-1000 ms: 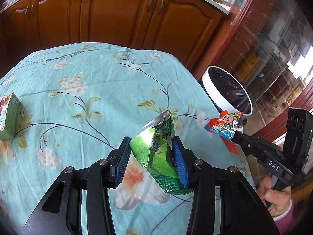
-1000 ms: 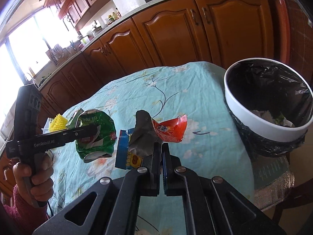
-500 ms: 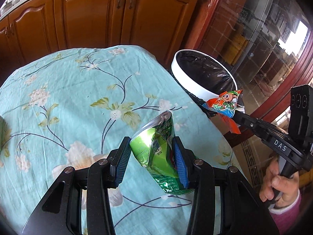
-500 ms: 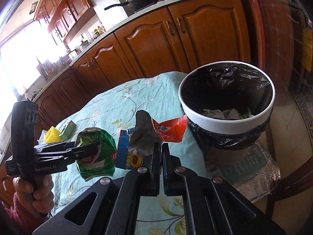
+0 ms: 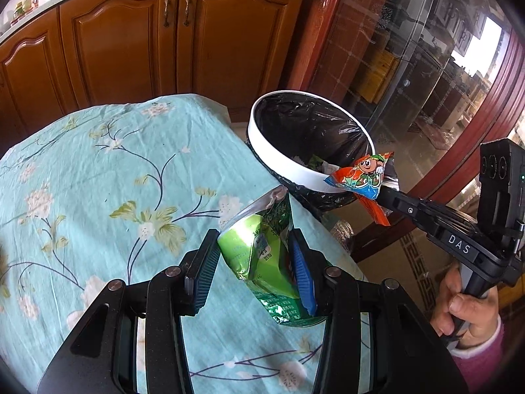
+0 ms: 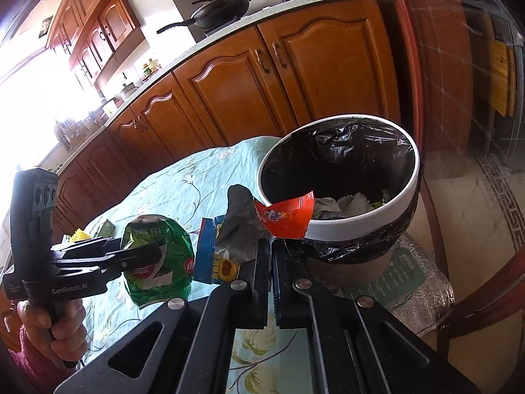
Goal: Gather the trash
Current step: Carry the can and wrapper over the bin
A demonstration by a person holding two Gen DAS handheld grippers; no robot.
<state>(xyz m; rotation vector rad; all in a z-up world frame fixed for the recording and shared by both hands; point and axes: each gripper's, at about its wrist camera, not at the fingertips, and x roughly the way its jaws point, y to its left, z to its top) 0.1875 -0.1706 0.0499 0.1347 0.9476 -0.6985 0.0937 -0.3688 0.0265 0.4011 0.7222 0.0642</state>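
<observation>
My left gripper (image 5: pixel 252 259) is shut on a crumpled green snack bag (image 5: pixel 262 256) and holds it above the table's right edge. It also shows in the right wrist view (image 6: pixel 157 262). My right gripper (image 6: pixel 270 252) is shut on a red and blue snack wrapper (image 6: pixel 262 226), held just before the rim of the white trash bin (image 6: pixel 361 220). In the left wrist view the wrapper (image 5: pixel 361 177) hangs over the bin's near rim (image 5: pixel 295 170). The bin has a black liner and some trash inside.
The table wears a light blue flowered cloth (image 5: pixel 98 180). A yellow spiky thing (image 6: pixel 77 234) and a small green carton (image 6: pixel 106 228) lie far left on it. Wooden cabinets (image 5: pixel 131 39) stand behind. The bin sits on a stool (image 6: pixel 416 279) beside the table.
Both grippers have moved with their wrappers toward the trash bin. The bin now looks larger and closer in both views. Both grips are unchanged.
</observation>
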